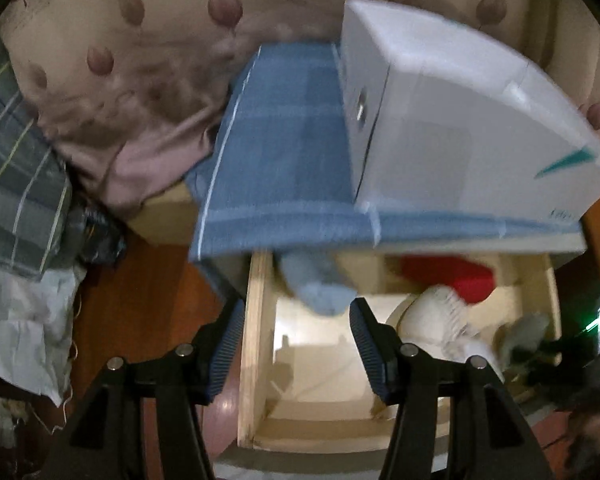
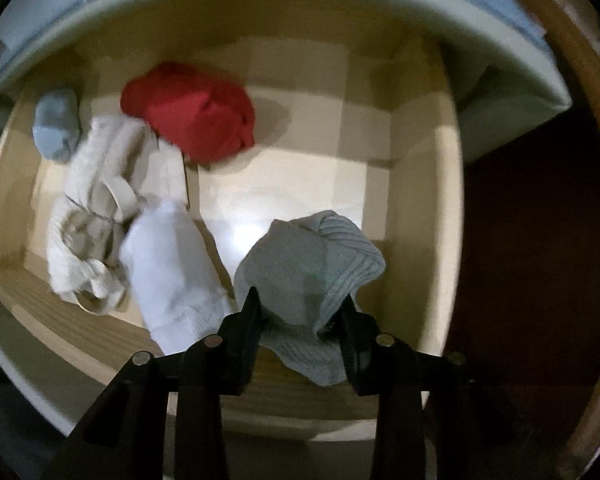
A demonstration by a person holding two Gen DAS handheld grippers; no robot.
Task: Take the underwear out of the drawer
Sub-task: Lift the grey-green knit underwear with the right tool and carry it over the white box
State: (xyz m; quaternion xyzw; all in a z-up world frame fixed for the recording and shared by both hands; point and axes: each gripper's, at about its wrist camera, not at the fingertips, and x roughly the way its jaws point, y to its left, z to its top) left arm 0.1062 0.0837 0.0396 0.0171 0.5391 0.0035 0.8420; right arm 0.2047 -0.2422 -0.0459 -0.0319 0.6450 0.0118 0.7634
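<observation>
Cloth is all I deal with here — soft, light, nothing that breaks. My right gripper (image 2: 300, 312) points down into the open drawer (image 2: 416, 208) with its fingers pinched narrow on a grey ribbed piece (image 2: 312, 264), bunched up between the pads. I judge a pinch on a thick fold is the surest hold, since a thin edge could slip out. The red underwear (image 2: 192, 114) lies at the back, beside the cream garment (image 2: 100, 184) and white sock (image 2: 168, 268). My left gripper (image 1: 296, 344) hangs wide and empty over the drawer's side wall — free to take the red bundle.
</observation>
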